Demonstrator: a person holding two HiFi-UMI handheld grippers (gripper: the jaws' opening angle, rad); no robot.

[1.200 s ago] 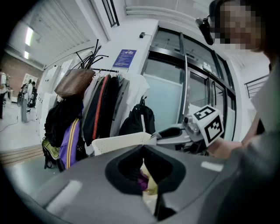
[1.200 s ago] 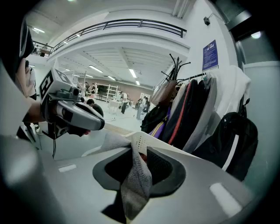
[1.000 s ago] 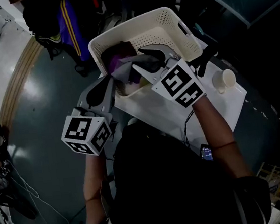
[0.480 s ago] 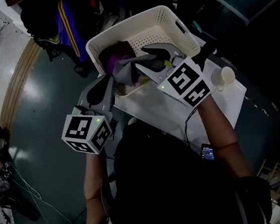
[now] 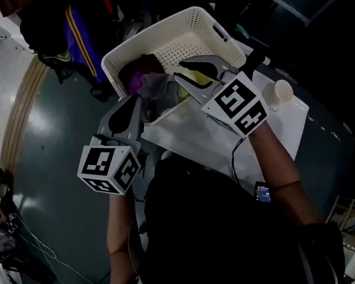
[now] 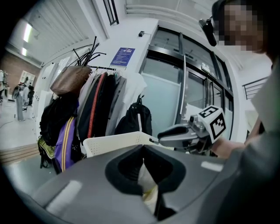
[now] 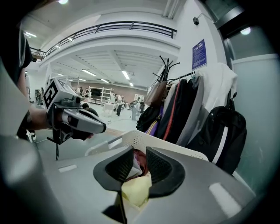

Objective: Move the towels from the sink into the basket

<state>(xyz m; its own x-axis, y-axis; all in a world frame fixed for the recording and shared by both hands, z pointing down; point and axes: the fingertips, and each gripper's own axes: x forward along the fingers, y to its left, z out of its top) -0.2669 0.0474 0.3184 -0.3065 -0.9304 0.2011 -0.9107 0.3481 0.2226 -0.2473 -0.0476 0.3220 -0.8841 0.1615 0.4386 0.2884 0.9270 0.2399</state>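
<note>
The white perforated basket (image 5: 170, 33) stands at the top of the head view. Inside it lie a purple towel (image 5: 135, 72), a grey towel (image 5: 158, 86) and a yellow-green towel (image 5: 198, 77). My right gripper (image 5: 180, 71) reaches over the basket's near rim. Its jaws have just been closing but still stand apart, and the yellow-green towel (image 7: 135, 190) shows through the gap. Whether the pads touch that towel I cannot tell. My left gripper (image 5: 135, 101) waits at the basket's left corner, its tips (image 6: 142, 148) meeting, beside the grey towel.
The basket sits on a white counter (image 5: 273, 133) beside a white round object (image 5: 282, 95). A coat rack with jackets and bags (image 6: 92, 109) stands behind the basket. A dark glass wall (image 6: 166, 96) is at the right, and grey floor (image 5: 42, 142) lies at the left.
My right gripper has shifted up and left, further over the basket. The grey towel that stretched between the grippers now lies bunched in the basket. My left gripper has stayed put.
</note>
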